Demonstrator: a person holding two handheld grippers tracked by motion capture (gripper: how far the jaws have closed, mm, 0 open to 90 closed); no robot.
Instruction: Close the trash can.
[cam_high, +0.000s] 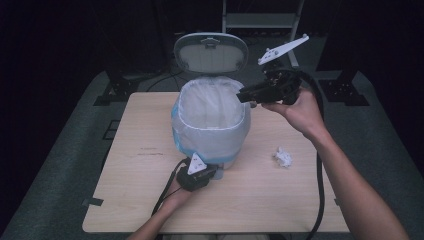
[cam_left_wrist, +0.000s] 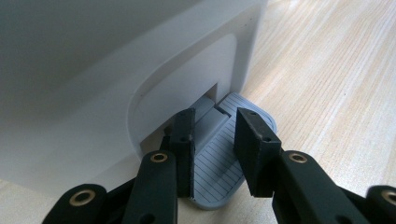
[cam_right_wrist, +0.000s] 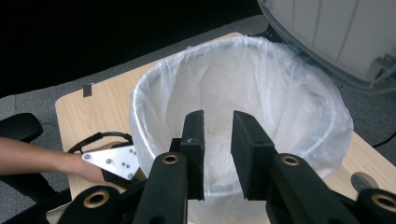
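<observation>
My left gripper (cam_left_wrist: 215, 154) sits at lower centre of its own view, jaws narrowed with a gap between them and nothing clamped; the tips rest down on the ribbed grey pedal (cam_left_wrist: 219, 172) at the foot of the bin (cam_left_wrist: 93, 93). In the high view the left gripper (cam_high: 196, 172) is just below frame centre, touching the bin's front base, my left hand (cam_high: 176, 197) behind it.

My right gripper (cam_right_wrist: 217, 140) has parted jaws and holds nothing. No earlier picture to compare. In the high view it (cam_high: 265, 91) hangs at upper right of centre, level with the bin's rim, tips pointing left toward the opening, my right hand (cam_high: 300, 111) under it.

Bin (cam_high: 211, 125): centre of the high view, standing on the wooden table (cam_high: 130, 200), lined with a clear plastic bag (cam_right_wrist: 243, 79) folded over the rim. Lid (cam_high: 211, 52) stands raised upright behind the opening. From the right gripper view the bag mouth spreads across mid-frame directly beyond my jaws; whether anything lies inside I cannot tell.

Crumpled white paper ball (cam_high: 283, 157) lies on the table right of the bin, well apart from both grippers.
</observation>
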